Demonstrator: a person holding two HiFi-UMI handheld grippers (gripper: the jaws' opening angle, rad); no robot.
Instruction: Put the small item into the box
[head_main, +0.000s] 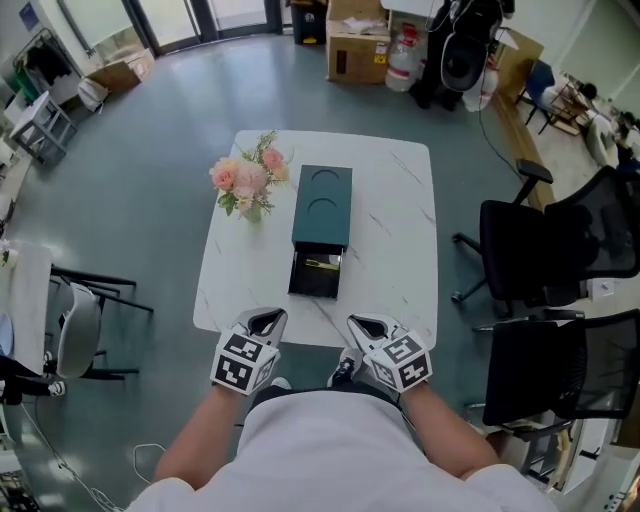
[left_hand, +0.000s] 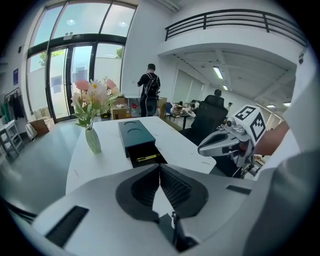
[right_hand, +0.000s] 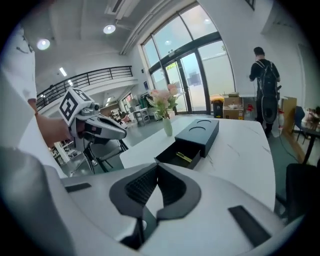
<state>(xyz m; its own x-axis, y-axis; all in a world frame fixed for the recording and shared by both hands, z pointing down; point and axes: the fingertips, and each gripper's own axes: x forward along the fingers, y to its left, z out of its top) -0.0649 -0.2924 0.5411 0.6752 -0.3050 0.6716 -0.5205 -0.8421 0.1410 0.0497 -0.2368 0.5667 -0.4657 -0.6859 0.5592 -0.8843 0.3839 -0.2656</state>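
The item (head_main: 322, 263) lies in the open drawer (head_main: 314, 282) of the box (head_main: 322, 200) on the counter (head_main: 390, 230), so the placing step looks done. Your left claw (head_main: 268, 318) and right claw (head_main: 364, 324) are both closed and empty at the near edge. Next you'd likely push the drawer shut
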